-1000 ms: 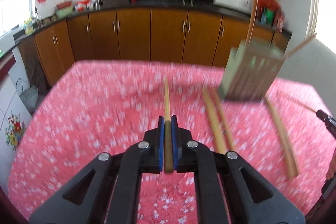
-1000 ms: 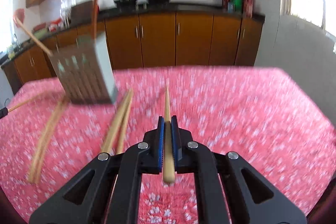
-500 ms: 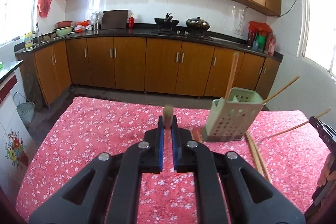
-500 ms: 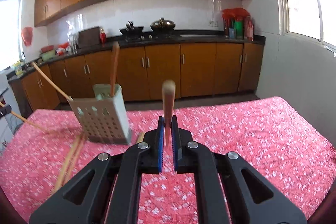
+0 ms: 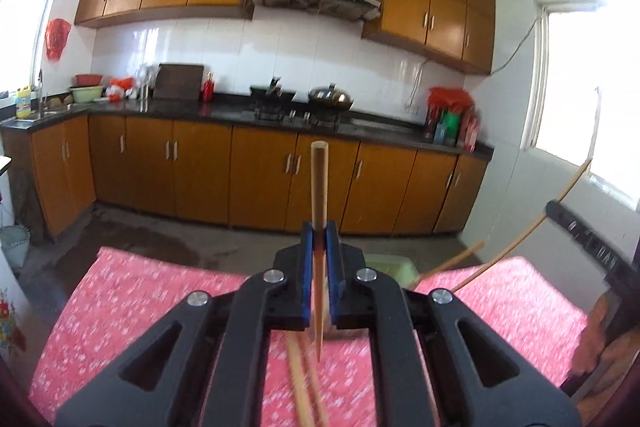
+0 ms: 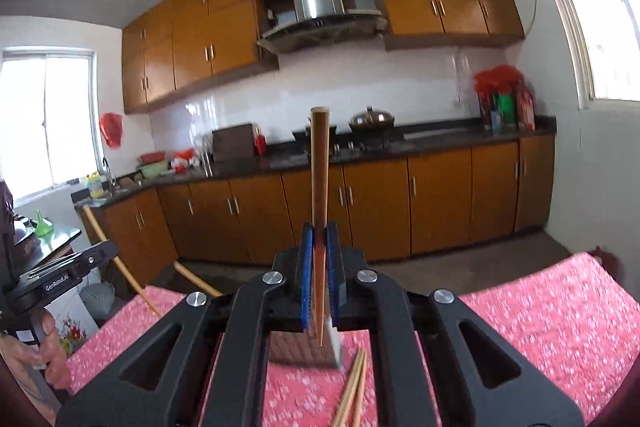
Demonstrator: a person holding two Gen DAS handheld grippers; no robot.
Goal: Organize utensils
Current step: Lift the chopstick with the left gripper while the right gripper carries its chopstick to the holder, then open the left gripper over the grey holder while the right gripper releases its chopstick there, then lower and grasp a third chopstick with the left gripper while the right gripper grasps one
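Note:
My left gripper [image 5: 319, 233] is shut on a wooden chopstick [image 5: 319, 187] held upright, thick end up, tip pointing down. My right gripper [image 6: 319, 233] is shut on another wooden chopstick [image 6: 320, 171], also upright. The green perforated utensil holder [image 5: 390, 263] stands just behind the left gripper, mostly hidden; in the right wrist view it [image 6: 308, 349] shows under the fingers. Chopsticks [image 5: 450, 265] lean out of it. Loose chopsticks [image 5: 306, 383] lie on the red floral tablecloth [image 5: 132, 303]; a pair [image 6: 354, 387] also shows in the right wrist view.
The right hand-held gripper body [image 5: 588, 243] shows at the right edge of the left view; the left one [image 6: 60, 277] at the left edge of the right view. Kitchen cabinets [image 5: 256, 175] and a counter stand beyond the table's far edge.
Both grippers have tilted up from looking down at the table to looking level, swinging their chopsticks upright. The holder has dropped from plain view to behind the fingers.

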